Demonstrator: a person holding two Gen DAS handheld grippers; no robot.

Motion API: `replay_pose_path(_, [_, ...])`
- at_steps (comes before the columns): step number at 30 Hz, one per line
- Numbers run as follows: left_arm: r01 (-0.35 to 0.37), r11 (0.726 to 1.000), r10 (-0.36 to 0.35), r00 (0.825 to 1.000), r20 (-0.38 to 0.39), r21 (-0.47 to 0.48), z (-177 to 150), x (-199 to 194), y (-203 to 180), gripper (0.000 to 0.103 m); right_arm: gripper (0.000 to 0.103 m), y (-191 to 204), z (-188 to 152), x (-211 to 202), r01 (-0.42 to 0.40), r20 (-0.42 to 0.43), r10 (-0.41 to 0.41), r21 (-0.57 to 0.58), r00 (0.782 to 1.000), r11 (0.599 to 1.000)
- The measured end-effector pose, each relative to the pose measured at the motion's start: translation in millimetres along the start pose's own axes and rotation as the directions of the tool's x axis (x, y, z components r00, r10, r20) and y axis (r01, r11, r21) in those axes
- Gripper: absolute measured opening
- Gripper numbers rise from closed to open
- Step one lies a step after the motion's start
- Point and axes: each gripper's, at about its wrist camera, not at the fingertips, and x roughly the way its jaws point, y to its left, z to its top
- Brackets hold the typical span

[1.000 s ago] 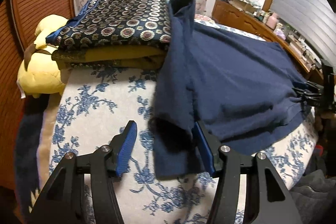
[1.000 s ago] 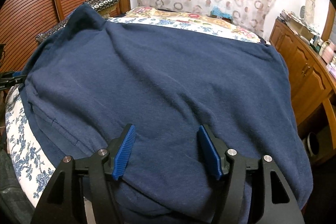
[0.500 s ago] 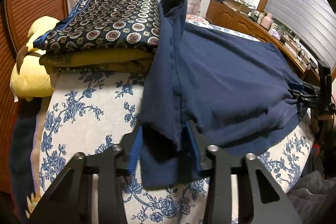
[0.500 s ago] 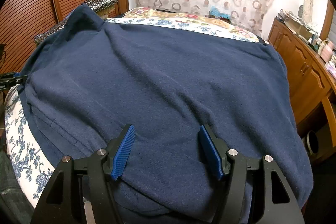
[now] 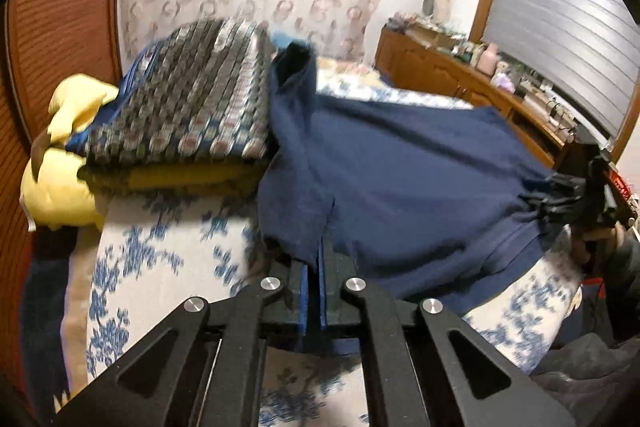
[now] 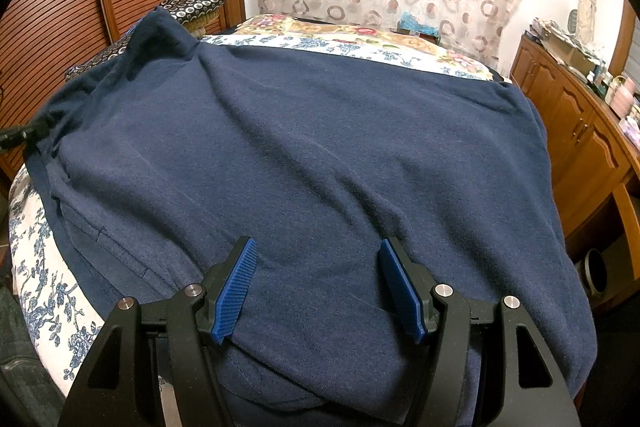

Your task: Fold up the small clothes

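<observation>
Since a second ago left gripper (image 5: 313,287) has clamped the navy shirt (image 5: 400,187) sleeve edge, lower centre. Right gripper (image 6: 316,287) gapes wide over the hem, gripping nothing. Soft, light, floppy knit; pinch edges.

1. Motion blur smears the left wrist view: the patterned folded cloth (image 5: 192,99) and the floral bedsheet (image 5: 160,247) lose their detail.
2. The navy garment (image 6: 320,155) runs past the bottom edge of the right wrist view, its near hem cut off.
3. Small items on the wooden dresser (image 5: 460,83) are too small to identify.
4. The garment hides most of the bed beneath it.
</observation>
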Motion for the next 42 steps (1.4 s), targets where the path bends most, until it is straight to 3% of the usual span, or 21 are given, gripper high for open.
replay_pose_path(9, [0.049,0.997,-0.052,0.997,0.056,0.062,27,-4,-27,0.004,0.066,-4,0,-3,-0.010,0.007,0.010,0.018,1.000,1.000])
replay_pose_path(16, [0.121,0.982,-0.137,0.985,0.105,0.143,68,1,-64,0.004,0.066,-11,-2,-31,0.038,0.079,-0.041,0.039,0.996,0.998])
replay_pose_path(28, [0.285,0.908,-0.333,0.936,0.115,0.306,141,33,-171,0.004,0.066,-32,-21,-78,0.115,0.162,-0.135,0.129,0.978,0.985])
replay_pose_path(36, [0.372,0.846,-0.440,0.892,0.106,0.383,157,19,-231,0.004,0.066,-25,-30,-91,0.129,0.204,-0.165,0.182,0.965,0.975])
replay_pose_path(42, [0.371,0.848,-0.407,0.913,0.016,0.379,146,47,-233,0.025,0.066,-15,-38,-84,0.124,0.200,-0.164,0.201,0.966,0.972])
